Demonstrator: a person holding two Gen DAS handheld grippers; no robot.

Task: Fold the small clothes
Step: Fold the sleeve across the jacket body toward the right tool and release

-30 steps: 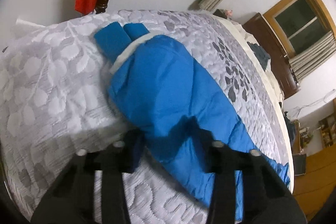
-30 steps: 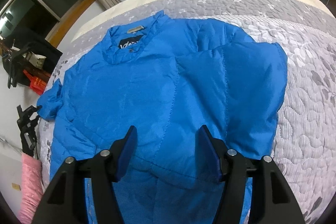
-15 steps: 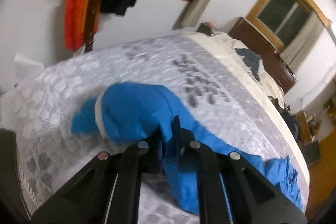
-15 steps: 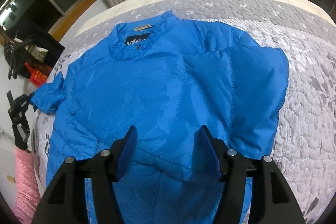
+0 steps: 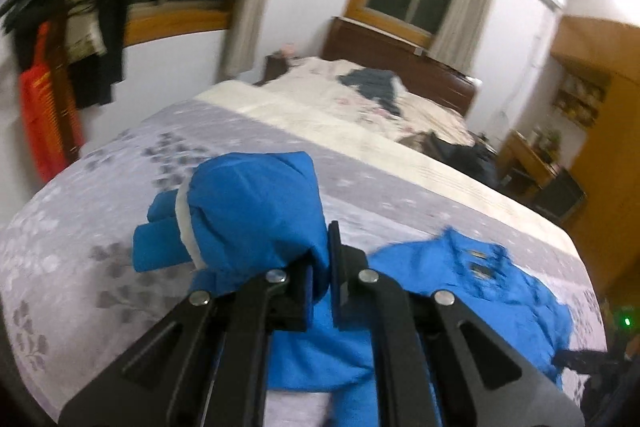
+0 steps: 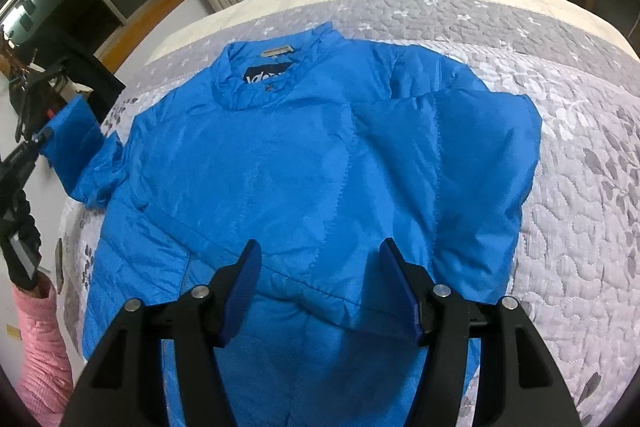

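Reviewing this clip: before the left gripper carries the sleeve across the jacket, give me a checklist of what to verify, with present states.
1. Left gripper clamped on the blue puffer jacket's sleeve: ok, jaws nearly closed with fabric between them.
2. Sleeve lifted off the grey leaf-patterned quilt: ok, the cuff hangs raised at the jacket's edge.
3. Right gripper clear of the fold path: not ok, it hovers open over the jacket's lower front.
4. Blue puffer jacket body lying flat: ok, collar up, front spread.
5. Opposite sleeve already folded in: ok, it lies across the chest.
6. Grip depth on the sleeve: cannot tell.
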